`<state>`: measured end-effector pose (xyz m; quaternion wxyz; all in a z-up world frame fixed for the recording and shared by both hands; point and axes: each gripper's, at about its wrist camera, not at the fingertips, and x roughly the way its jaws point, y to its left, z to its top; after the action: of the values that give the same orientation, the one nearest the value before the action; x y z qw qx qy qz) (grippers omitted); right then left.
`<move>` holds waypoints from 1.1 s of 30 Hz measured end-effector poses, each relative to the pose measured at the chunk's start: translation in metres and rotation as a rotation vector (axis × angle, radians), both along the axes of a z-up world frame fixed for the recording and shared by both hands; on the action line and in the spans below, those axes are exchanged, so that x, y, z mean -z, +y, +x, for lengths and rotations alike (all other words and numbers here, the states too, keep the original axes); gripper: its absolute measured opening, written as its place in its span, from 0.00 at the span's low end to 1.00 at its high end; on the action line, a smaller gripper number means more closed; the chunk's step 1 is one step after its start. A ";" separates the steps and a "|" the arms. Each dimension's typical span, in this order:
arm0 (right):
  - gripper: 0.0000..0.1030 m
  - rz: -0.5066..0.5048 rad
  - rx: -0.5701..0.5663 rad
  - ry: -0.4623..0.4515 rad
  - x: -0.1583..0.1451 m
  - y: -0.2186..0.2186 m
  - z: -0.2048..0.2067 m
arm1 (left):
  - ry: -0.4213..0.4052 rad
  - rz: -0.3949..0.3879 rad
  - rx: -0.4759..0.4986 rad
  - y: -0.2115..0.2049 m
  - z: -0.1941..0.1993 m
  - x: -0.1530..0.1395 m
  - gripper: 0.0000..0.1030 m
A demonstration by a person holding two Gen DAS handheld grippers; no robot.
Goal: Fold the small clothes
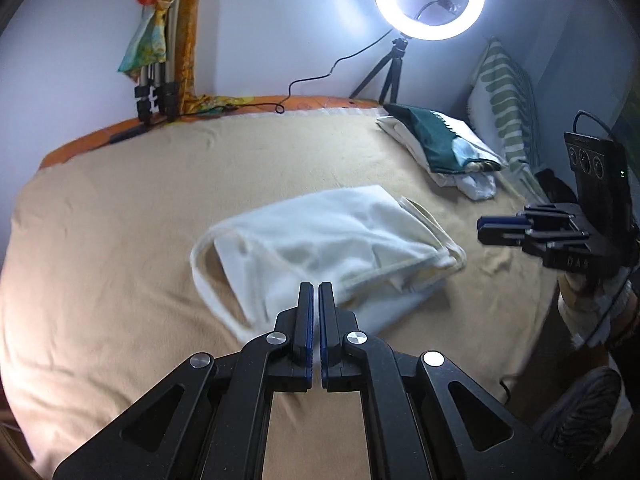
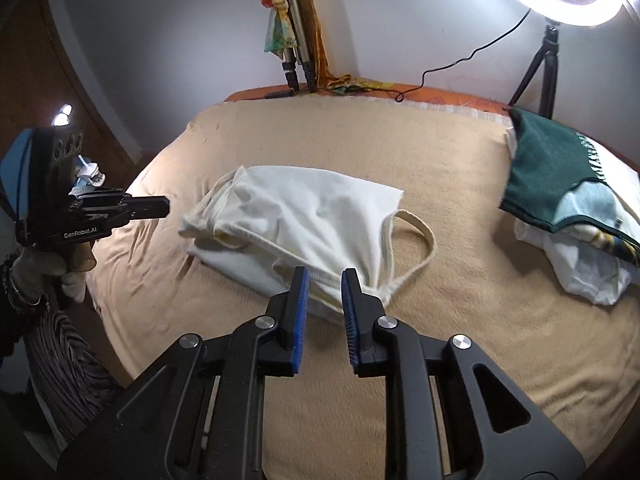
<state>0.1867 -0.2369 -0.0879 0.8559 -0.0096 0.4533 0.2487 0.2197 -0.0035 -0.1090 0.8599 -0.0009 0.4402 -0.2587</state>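
White top [image 1: 320, 240] lies half-folded mid-bed [image 1: 120, 240]. Left gripper [image 1: 316, 292] is pinched together, empty; right gripper [image 2: 325, 280] is held apart over the strap-side hem. Both layers should be gripped before folding.

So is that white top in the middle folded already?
Partly folded: the white top lies doubled over and rumpled on the bed, one strap loop sticking out.

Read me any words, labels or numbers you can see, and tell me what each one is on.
"GenRobot.AI": side of the left gripper, right wrist view.
"DAS": embossed on the right gripper, left wrist view; further characters are unclear.
White lettering on the green cloth: too blurred to read.
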 end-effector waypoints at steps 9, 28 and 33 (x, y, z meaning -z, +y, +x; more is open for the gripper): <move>0.18 -0.045 0.050 0.160 0.049 0.027 0.047 | 0.085 0.128 0.053 -0.028 0.038 0.034 0.01; 0.18 0.054 0.008 0.190 0.044 -0.016 0.000 | 0.101 0.094 0.095 0.020 -0.038 0.029 0.01; 0.18 0.074 0.049 0.175 0.053 -0.013 0.019 | 0.081 0.040 0.065 0.004 -0.013 0.024 0.01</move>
<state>0.2054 -0.2501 -0.1411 0.8186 0.0548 0.5169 0.2442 0.2063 0.0000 -0.1335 0.8323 0.0200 0.4796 -0.2772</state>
